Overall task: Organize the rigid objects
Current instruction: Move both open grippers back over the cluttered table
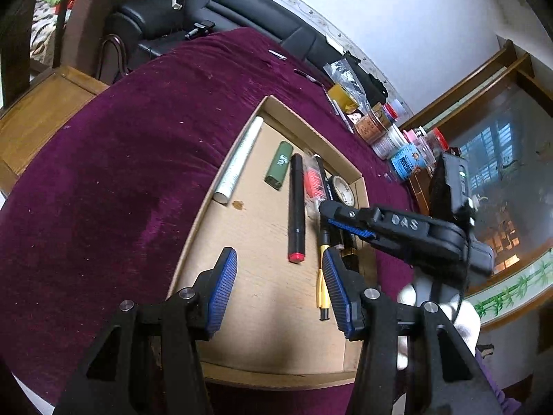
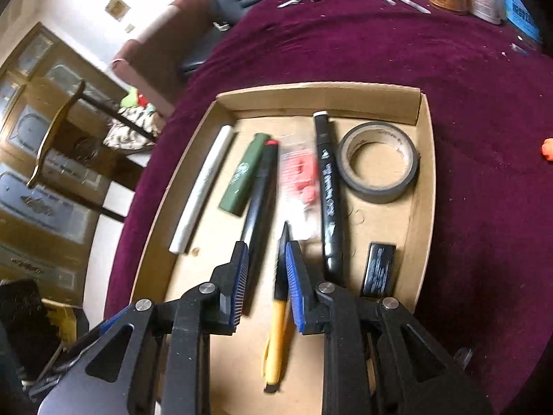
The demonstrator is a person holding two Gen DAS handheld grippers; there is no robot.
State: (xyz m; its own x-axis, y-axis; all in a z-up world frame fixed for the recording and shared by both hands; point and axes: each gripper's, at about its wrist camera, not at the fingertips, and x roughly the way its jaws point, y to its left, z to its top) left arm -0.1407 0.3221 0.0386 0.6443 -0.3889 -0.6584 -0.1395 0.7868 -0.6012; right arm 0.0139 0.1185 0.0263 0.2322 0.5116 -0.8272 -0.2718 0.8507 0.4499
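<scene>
While right gripper point(image 2: 266, 259), narrowly parted, empty, hides yellow pen's point(image 2: 276, 332) tip: left gripper point(image 1: 278, 288) spread, empty.

In the cardboard tray point(image 2: 323, 95), seen from the right wrist: roll of tape point(image 2: 378, 162) at far right, long marker point(image 2: 328, 190) just left of it, lighter point(image 2: 243, 176) and paper tube point(image 2: 204, 190) further left, pen point(image 2: 276, 328) nearest, small flat box point(image 2: 378, 273) at near right.
</scene>
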